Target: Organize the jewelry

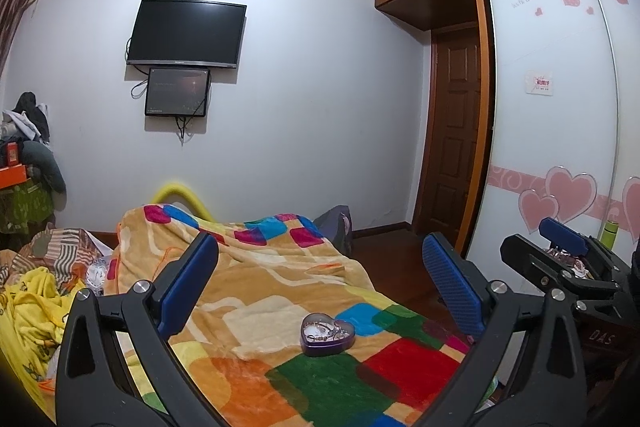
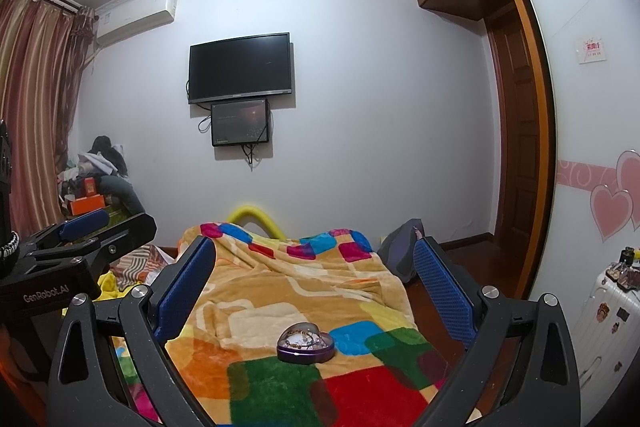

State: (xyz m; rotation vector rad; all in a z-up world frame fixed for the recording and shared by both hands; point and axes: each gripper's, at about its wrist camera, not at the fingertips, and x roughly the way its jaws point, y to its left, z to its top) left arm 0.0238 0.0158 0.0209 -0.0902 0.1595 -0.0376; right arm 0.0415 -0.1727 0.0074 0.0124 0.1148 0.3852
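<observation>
heart tin ahead, between parted fingers.

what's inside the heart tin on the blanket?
The purple heart tin sits lidless on the blanket, holding tangled jewelry: chain and beaded pieces on a pale lining. Anything beneath the tangle is hidden.

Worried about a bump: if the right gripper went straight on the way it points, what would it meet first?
Probably the colourful blanket beyond the heart-shaped tin; the right gripper, open, seems aimed above the tin, though depth is unclear.
</observation>
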